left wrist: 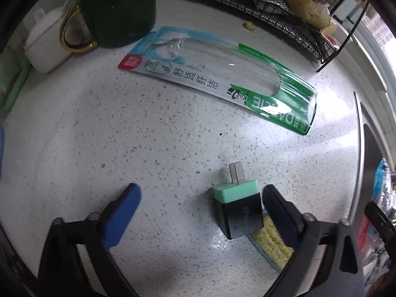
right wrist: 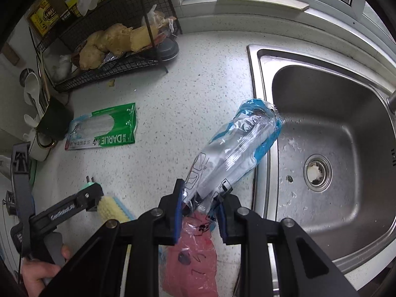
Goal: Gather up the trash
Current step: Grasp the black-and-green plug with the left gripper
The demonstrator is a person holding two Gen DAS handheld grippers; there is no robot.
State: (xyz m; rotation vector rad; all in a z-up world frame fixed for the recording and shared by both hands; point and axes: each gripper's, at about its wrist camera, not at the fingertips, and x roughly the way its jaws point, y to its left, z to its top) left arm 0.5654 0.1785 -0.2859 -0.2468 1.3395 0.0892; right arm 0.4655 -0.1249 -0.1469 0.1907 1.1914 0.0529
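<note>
My left gripper stands open over the speckled counter. A black charger plug with a mint-green cap lies between its blue pads, close beside the right-hand one. An empty green and blue toothbrush pack lies flat beyond it, and the right wrist view shows this pack at the left. My right gripper is shut on a crumpled blue and clear plastic wrapper, held up off the counter beside the sink. A red packet lies below it.
A yellow-bristled brush lies under the left gripper's right finger. A dark green mug and a white pot stand at the back left. A black wire rack holds ginger. The steel sink fills the right.
</note>
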